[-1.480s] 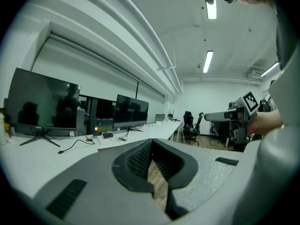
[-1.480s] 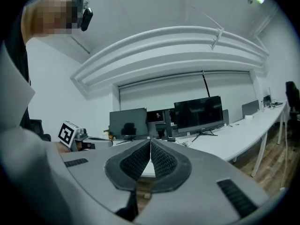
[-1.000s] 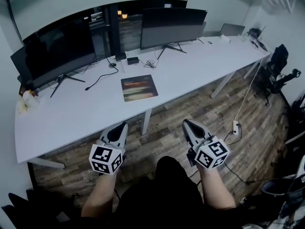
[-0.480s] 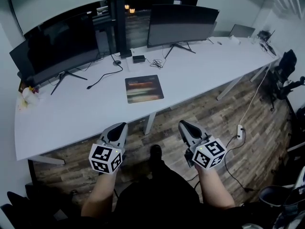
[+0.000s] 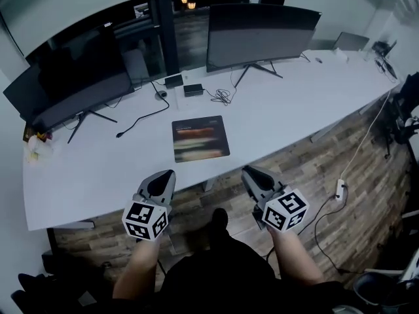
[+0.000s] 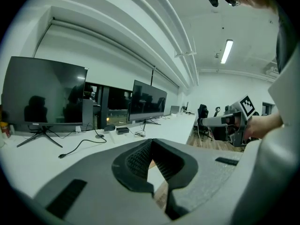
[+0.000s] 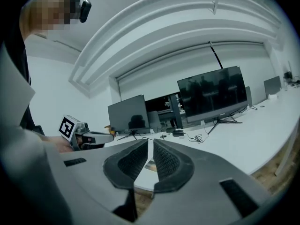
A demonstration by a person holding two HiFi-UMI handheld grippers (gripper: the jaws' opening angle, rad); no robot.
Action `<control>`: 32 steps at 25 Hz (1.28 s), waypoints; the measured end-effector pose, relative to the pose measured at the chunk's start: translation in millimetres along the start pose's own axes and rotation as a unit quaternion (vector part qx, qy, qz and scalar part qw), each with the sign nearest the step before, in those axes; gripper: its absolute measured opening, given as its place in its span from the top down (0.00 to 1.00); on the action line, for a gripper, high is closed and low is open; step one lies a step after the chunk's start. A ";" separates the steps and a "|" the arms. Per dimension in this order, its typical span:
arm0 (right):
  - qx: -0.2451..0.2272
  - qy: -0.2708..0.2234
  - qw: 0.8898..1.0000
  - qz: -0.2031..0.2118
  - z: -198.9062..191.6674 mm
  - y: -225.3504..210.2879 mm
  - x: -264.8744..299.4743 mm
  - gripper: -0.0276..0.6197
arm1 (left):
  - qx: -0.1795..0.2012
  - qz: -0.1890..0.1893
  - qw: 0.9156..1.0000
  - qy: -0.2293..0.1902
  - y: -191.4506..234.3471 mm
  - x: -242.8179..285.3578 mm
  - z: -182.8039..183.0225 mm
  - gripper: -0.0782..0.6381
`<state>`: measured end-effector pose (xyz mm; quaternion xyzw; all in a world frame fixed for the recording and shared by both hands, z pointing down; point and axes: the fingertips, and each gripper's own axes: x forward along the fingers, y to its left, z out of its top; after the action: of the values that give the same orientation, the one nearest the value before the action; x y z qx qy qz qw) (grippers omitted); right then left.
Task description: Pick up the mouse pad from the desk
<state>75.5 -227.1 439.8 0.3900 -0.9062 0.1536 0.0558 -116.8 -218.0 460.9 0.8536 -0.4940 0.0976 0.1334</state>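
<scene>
mouse pad [image 5: 200,138] print — blurred | chair [image 5: 407,103] — cut by right edge | desk-corner items [image 5: 36,146] unidentifiable

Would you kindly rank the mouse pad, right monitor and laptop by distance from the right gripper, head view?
From the right gripper:
1. mouse pad, near desk edge.
2. right monitor, back of desk.
3. laptop, desk's far right end.

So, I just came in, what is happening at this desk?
A person is at a long white desk with a gripper in each hand. The left gripper and the right gripper hover by the desk's near edge. Both are empty, with their jaws practically together. The mouse pad lies flat on the desk ahead of them, roughly between the two, and nothing touches it. The pick-up has not yet begun.
</scene>
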 end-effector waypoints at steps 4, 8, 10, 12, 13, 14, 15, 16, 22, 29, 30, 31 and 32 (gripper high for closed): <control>-0.010 0.017 0.999 0.026 8.0 -32.2 35.8 0.87 | -0.002 0.020 1.000 0.008 18.7 41.4 12.6 0.88; -0.014 0.035 0.998 0.046 9.3 -57.6 58.4 0.83 | -0.007 0.031 0.999 0.015 26.4 71.5 19.9 0.88; -0.013 0.040 0.998 0.049 10.0 -66.4 67.5 0.81 | -0.006 0.032 0.999 0.017 29.4 80.0 23.0 0.88; -0.014 0.045 0.998 0.051 10.4 -70.2 77.8 0.79 | -0.005 0.035 0.999 0.017 35.2 84.5 25.3 0.88; -0.014 0.048 0.997 0.053 9.8 -69.9 83.1 0.78 | -0.006 0.036 0.999 0.017 39.2 85.4 25.5 0.88; -0.015 0.052 0.997 0.055 8.5 -68.0 88.2 0.77 | -0.007 0.038 0.999 0.017 43.5 85.2 24.9 0.88; -0.016 0.058 0.997 0.058 6.6 -64.7 92.7 0.76 | -0.009 0.040 0.999 0.017 47.9 84.1 23.8 0.88; -0.019 0.064 0.996 0.061 4.4 -60.5 96.8 0.75 | -0.012 0.041 0.999 0.016 52.1 82.5 22.4 0.88; -0.039 0.100 0.993 0.045 -7.6 -36.1 120.7 0.69 | -0.020 0.027 0.999 0.016 80.2 67.3 9.6 0.88; -0.051 0.139 0.988 0.033 -36.7 3.3 139.4 0.65 | -0.027 0.004 1.000 0.010 99.9 44.9 -7.5 0.88; -0.052 0.146 0.987 0.033 -42.4 8.0 141.7 0.65 | -0.032 0.002 0.999 0.013 101.8 42.2 -12.6 0.88; -0.052 0.152 0.986 0.033 -48.1 11.4 143.9 0.65 | -0.037 0.000 0.999 0.016 103.0 40.1 -18.3 0.88; -0.052 0.158 0.986 0.033 -53.5 14.0 145.8 0.64 | -0.041 -0.002 0.999 0.020 103.6 38.9 -24.0 0.88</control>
<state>-36.2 -301.4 519.3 0.3276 -0.9051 0.1680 0.2128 -188.6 -291.3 508.8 0.8464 -0.4929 0.0941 0.1785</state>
